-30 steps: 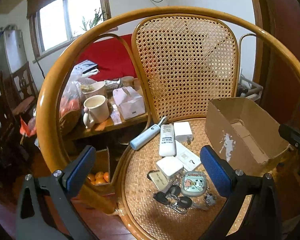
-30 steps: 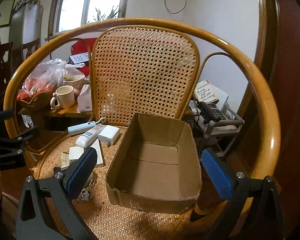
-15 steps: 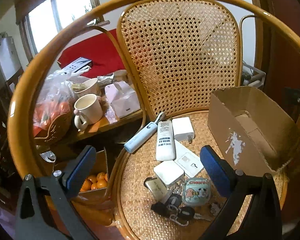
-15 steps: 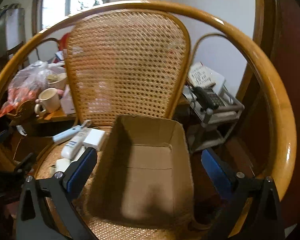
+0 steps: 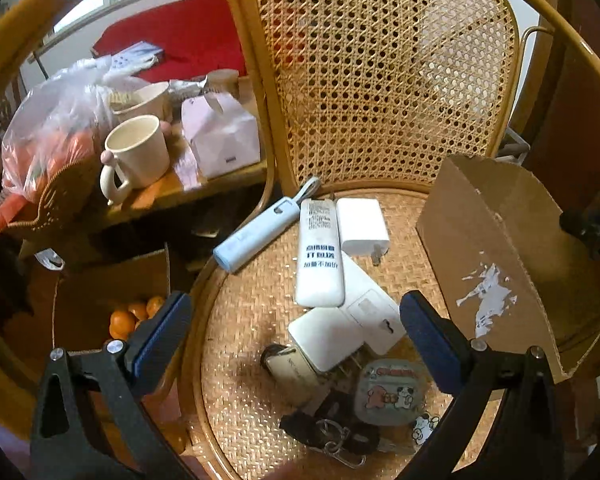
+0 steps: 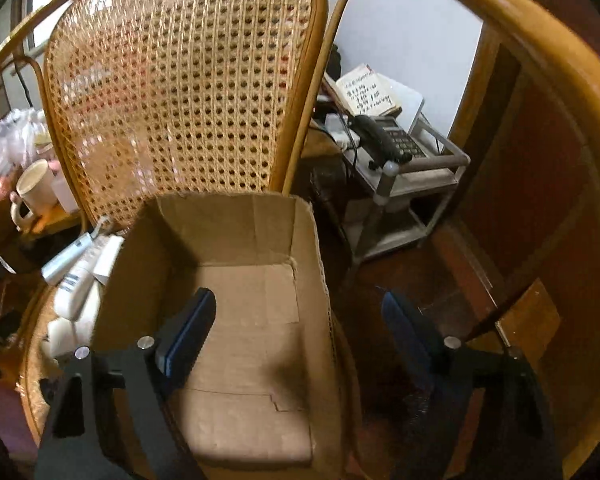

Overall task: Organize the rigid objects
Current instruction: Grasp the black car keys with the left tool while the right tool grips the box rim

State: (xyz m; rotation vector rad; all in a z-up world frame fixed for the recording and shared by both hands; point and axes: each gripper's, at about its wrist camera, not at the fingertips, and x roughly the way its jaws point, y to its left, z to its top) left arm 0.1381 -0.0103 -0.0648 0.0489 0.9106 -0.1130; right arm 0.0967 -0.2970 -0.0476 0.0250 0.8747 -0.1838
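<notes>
the left gripper [image 5: 294,330] hangs over the woven cane seat [image 5: 244,320] of a rattan chair [image 5: 380,80], its jaws spread wide with nothing between them. below it the rigid things lie in a loose cluster on the seat: a white remote control [image 5: 320,254] lies lengthwise toward the chair back, a pale blue tube-shaped device [image 5: 256,234] rests angled at its left near the seat edge, and a white charger plug [image 5: 362,226] sits just beside its right. a flat white panel [image 5: 374,312] lies partly under the near end of the remote, and a white square adapter [image 5: 326,338] touches that panel's near side. closer to the camera are a small cartoon-printed tin [image 5: 390,392] and a bunch of keys [image 5: 332,436] with dark fobs. an open cardboard box [image 5: 496,256] stands on the right part of the seat, well apart from the remote. the right gripper [image 6: 298,328] hovers above that cardboard box [image 6: 240,320], jaws also spread wide and holding nothing; one finger sits over the box's bare floor and the other beyond its right wall. beyond the chair's left side a side surface [image 5: 168,192] carries a cream mug [image 5: 136,156], a pale tissue box [image 5: 220,140] and a plastic bag of orange fruit [image 5: 56,128]. on the floor under it a carton holds oranges [image 5: 130,318]. to the right of the chair a black desk telephone [image 6: 392,140] sits on a small grey stand [image 6: 412,176].
</notes>
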